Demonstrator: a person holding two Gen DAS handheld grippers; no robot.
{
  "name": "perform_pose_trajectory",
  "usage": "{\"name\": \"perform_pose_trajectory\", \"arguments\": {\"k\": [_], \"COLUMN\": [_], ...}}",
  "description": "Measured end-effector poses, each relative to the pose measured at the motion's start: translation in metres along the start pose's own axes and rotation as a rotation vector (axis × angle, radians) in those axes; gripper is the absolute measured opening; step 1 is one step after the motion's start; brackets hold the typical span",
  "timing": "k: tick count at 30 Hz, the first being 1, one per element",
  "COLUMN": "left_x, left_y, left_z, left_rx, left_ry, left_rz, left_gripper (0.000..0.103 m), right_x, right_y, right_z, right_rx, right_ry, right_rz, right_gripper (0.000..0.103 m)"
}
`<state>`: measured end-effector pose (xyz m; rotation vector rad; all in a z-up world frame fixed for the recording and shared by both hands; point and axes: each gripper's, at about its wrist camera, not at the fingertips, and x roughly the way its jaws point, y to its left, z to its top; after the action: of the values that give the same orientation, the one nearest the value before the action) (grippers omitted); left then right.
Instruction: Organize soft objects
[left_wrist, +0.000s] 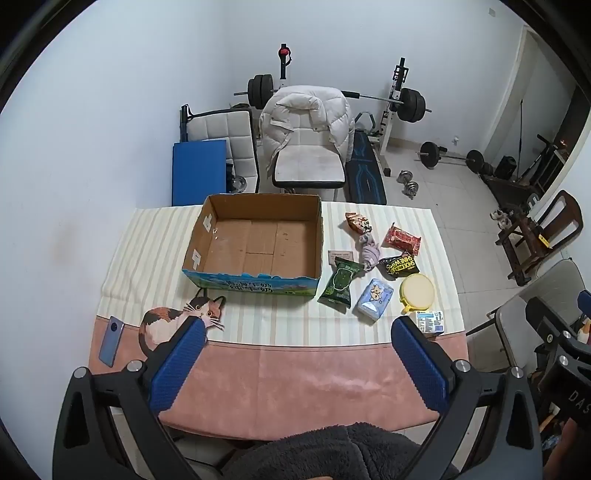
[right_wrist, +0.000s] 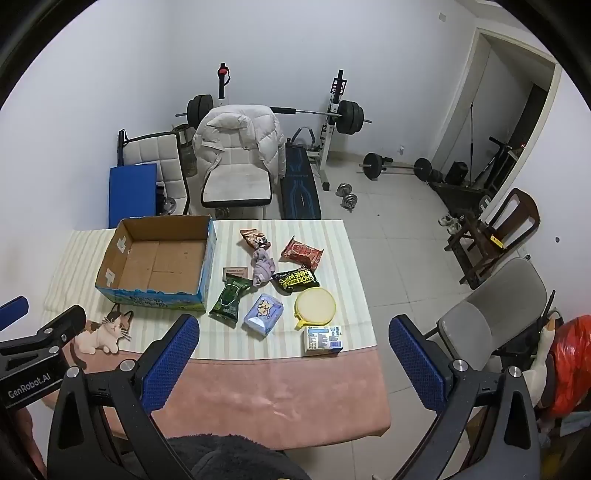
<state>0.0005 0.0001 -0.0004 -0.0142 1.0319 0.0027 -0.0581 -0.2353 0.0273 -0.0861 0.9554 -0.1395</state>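
- Looking at this from both wrist cams, we've got the left gripper (left_wrist: 297, 325) and the right gripper (right_wrist: 293, 323) hanging above the near pink edge of the table (left_wrist: 295, 387), both spread as wide as they go and holding nothing.
- The cardboard box (left_wrist: 255, 280) sits empty on the left of the striped cloth; everything to sort lies in a loose cluster just right of it.
- Our count: one box, one green packet (left_wrist: 339, 283), one blue tissue pack (left_wrist: 375, 297), one black-and-yellow packet (left_wrist: 400, 264), one red packet (left_wrist: 402, 240), one brownish snack bag (left_wrist: 357, 222), one bundled lilac sock (left_wrist: 369, 251), one small card (left_wrist: 342, 255), one round yellow lidded container (left_wrist: 418, 291), one small carton (left_wrist: 430, 321). Plus one phone (left_wrist: 113, 339) at the far left.
- What could bite us: the round container and the carton look rigid, so grabbing them as "soft" would be a sorting mistake, we reckon.
- The sock touches the black-and-yellow packet and lies just beside the green one, so a sloppy pinch could drag a neighbour along.
- The slick packets may squirt out of the pads if squeezed near an edge.
- The carton sits close to the table's right side, so a nudge could tip it off.
- Clipping the box wall on the way in could shove the box sideways.
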Motion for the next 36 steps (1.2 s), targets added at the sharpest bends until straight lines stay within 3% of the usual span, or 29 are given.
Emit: {"name": "perform_pose_trajectory", "arguments": {"k": [36], "left_x": [-0.004], "left_y": [0.002], "left_z": [0.008], "left_rx": [-0.012], "left_ry": [-0.03], "left_rz": [0.003], "left_gripper": [0.103], "right_x": [-0.006], "right_y": [-0.002], "right_z": [0.025], "right_rx": [0.003], "right_ry": [-0.035], "right_rz": [0.008], "right_gripper": [0.103]}}
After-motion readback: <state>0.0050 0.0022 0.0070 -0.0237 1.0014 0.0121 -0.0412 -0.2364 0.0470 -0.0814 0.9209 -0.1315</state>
